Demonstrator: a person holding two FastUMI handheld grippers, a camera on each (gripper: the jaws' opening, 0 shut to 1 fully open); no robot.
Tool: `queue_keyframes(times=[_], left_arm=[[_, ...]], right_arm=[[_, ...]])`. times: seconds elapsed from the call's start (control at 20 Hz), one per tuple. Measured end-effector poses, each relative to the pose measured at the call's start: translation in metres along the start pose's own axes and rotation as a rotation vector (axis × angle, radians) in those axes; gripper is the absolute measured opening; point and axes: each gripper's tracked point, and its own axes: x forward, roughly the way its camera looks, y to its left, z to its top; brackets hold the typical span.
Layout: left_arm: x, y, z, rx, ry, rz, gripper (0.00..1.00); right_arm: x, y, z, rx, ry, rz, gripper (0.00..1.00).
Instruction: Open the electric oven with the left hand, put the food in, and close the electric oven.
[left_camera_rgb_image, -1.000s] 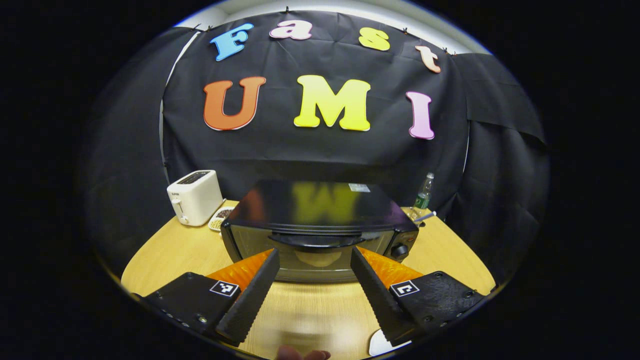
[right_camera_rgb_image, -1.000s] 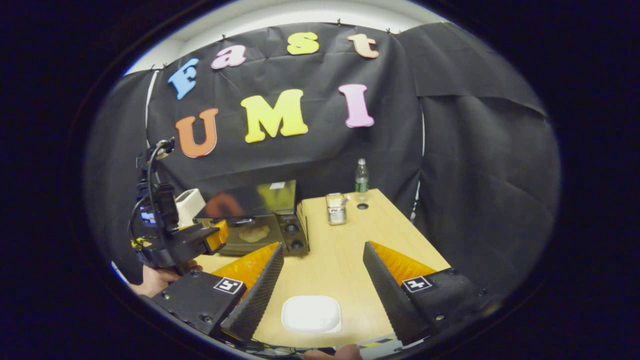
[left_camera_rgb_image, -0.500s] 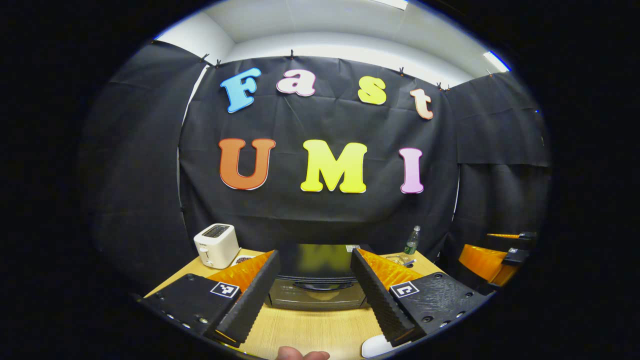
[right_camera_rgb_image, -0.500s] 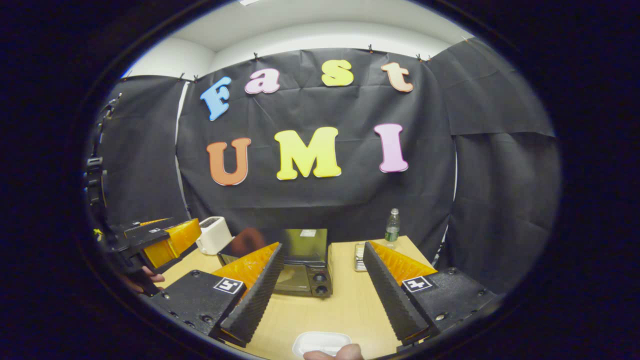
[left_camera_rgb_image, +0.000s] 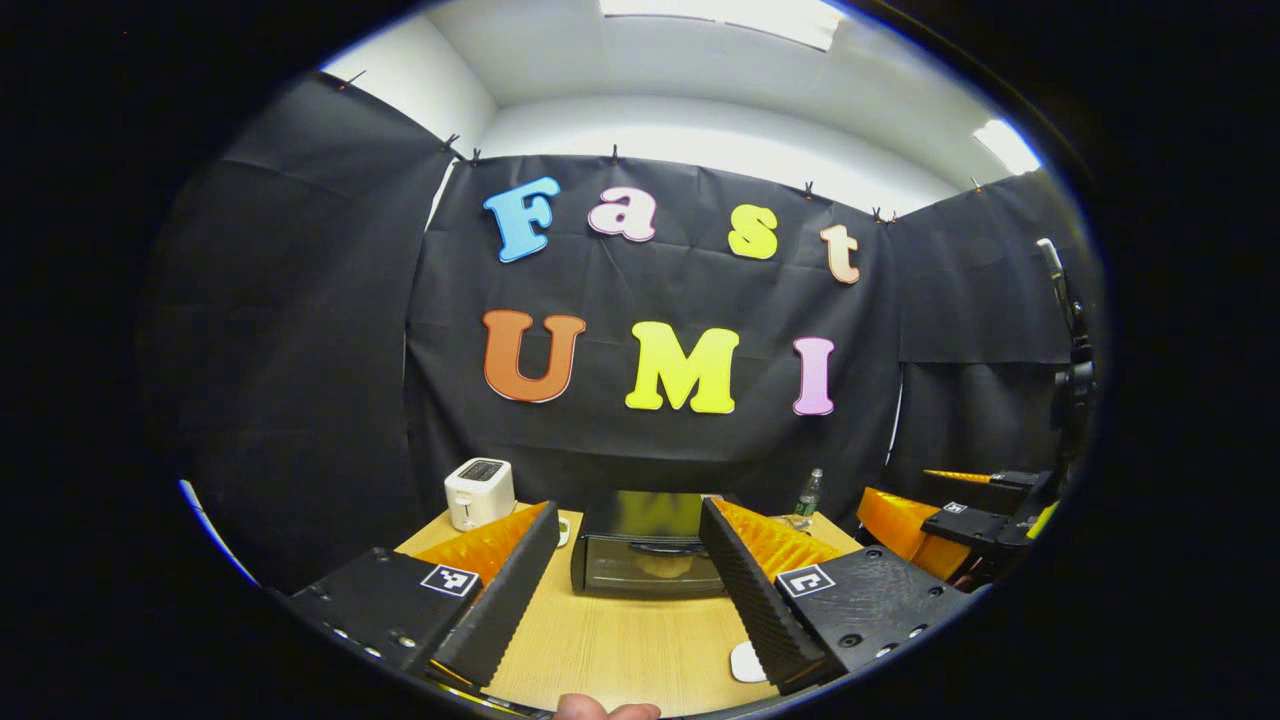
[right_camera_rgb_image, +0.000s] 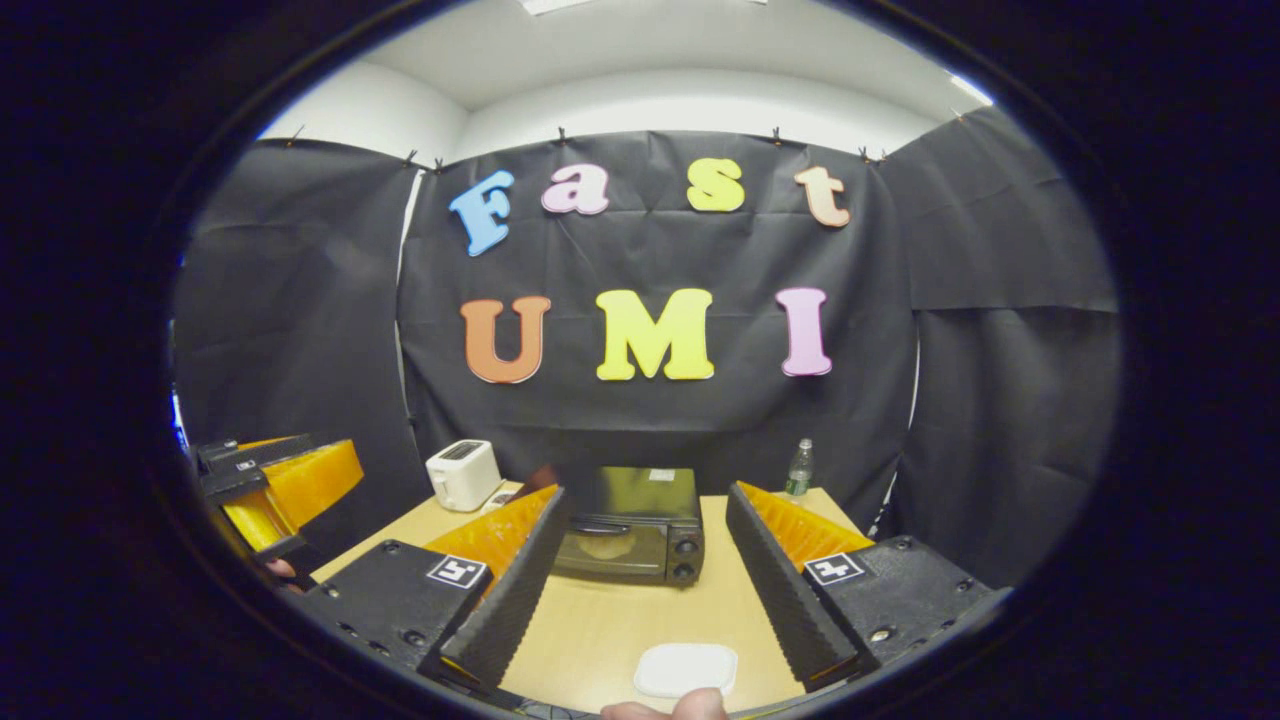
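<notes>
Electric oven (right_camera_rgb_image: 632, 527), door closed, food (left_camera_rgb_image: 665, 567) visible behind the glass
Stands toward the table's (right_camera_rgb_image: 600, 630) far edge; left gripper (left_camera_rgb_image: 625, 590) and right gripper (right_camera_rgb_image: 640, 590) both apart, empty, raised off the near edge; white dish (right_camera_rgb_image: 686, 669) at near edge

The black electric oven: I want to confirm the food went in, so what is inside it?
Through the closed glass door of the black electric oven a pale rounded lump of food shows. The back and sides of the cavity are too dark to make out.

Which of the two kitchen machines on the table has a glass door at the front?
The black oven in the middle; the white toaster to its left has only slots on top.
</notes>
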Motion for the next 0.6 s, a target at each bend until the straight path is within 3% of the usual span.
queue_keyframes(times=[0.35, 0.6], left_arm=[[-0.063, 0.023, 0.012, -0.027, -0.027, -0.002, 0.93], [-0.083, 0.034, 0.015, -0.033, -0.035, 0.026, 0.93]], right_arm=[[-0.055, 0.037, 0.007, -0.009, -0.035, -0.003, 0.98], [-0.074, 0.037, 0.011, -0.022, -0.066, -0.003, 0.99]])
